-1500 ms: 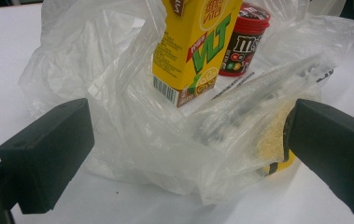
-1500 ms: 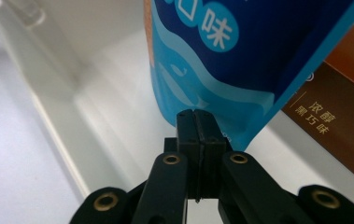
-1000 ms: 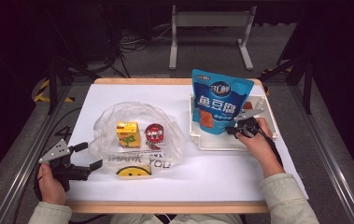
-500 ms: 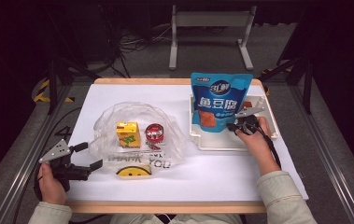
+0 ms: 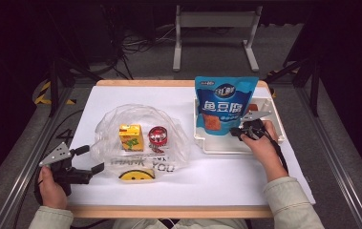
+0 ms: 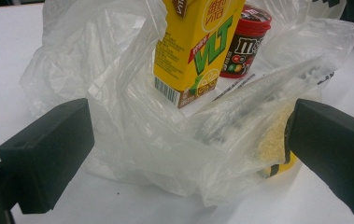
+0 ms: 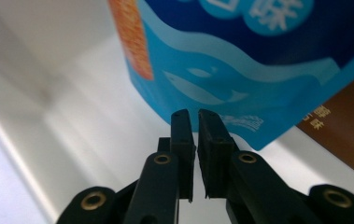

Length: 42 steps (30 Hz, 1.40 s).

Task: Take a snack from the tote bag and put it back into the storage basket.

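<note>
- The left gripper [image 5: 87, 159] is resting at the counter's [image 5: 226, 181] near left edge, held by the left hand [image 5: 50, 183]; its jaws are standing wide apart with nothing between them, pointing at the bag [image 5: 140, 138].
- In the left gripper view the two jaws are framing the bag's [image 6: 165, 140] crumpled near edge without touching it.
- The bag is lying open and clear on the counter left of centre, printed THANK YOU with a yellow smiley [image 5: 136, 174] at its near edge.
- Two things are standing upright inside it: one yellow carton [image 5: 131, 137] on the left and one red-lidded tub [image 5: 158, 137] just beside it on the right; up close they are showing as the carton [image 6: 198, 46] and the tub [image 6: 247, 42].
- A white tray [image 5: 226, 147] is sitting at the counter's right, well apart from the bag.
- One blue pouch [image 5: 224, 105] is standing upright in the tray, leaning toward its far wall; something brown [image 7: 347, 126] is lying behind it in the tray, too hidden to tell what.
- The right gripper [image 5: 240, 131] is reaching into the tray from the right, held by the right hand [image 5: 260, 145], at the pouch's lower right corner.
- In the right gripper view its jaws are standing almost closed, a thin gap between them, tips just beneath the pouch's [image 7: 240, 70] bottom edge; whether they are pinching that edge I cannot tell.
</note>
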Motion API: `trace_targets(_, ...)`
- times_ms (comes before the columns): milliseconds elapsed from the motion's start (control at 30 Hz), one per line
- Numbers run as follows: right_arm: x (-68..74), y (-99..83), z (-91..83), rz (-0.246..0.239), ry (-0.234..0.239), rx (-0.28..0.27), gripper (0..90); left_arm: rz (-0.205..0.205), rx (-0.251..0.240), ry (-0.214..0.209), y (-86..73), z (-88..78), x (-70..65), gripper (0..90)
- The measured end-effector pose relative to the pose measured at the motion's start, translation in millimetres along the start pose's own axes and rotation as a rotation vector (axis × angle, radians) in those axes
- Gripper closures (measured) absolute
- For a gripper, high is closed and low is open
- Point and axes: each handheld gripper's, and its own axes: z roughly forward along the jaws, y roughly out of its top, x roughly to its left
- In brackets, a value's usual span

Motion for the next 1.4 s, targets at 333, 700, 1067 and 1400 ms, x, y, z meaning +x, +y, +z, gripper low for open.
trace_targets(333,28.0,17.4,-17.5,-0.003,0.11,-0.077,58.1,0.002,0.001,0.002,0.1,-0.6,-0.2,1.3)
trace_targets(700,62.4,55.1,-32.3,-0.036,0.195,-0.136,39.8,-0.003,-0.01,0.004,0.6,-1.4,0.0,1.4)
trace_targets(1067,88.2,91.5,-30.2,-0.061,0.267,-0.172,32.5,0.006,-0.011,0.0,1.6,-0.8,2.2,1.3)
trace_targets(1400,109.4,118.1,-15.6,-0.108,0.305,-0.178,30.6,-0.03,-0.051,0.047,1.0,-7.2,5.3,1.1)
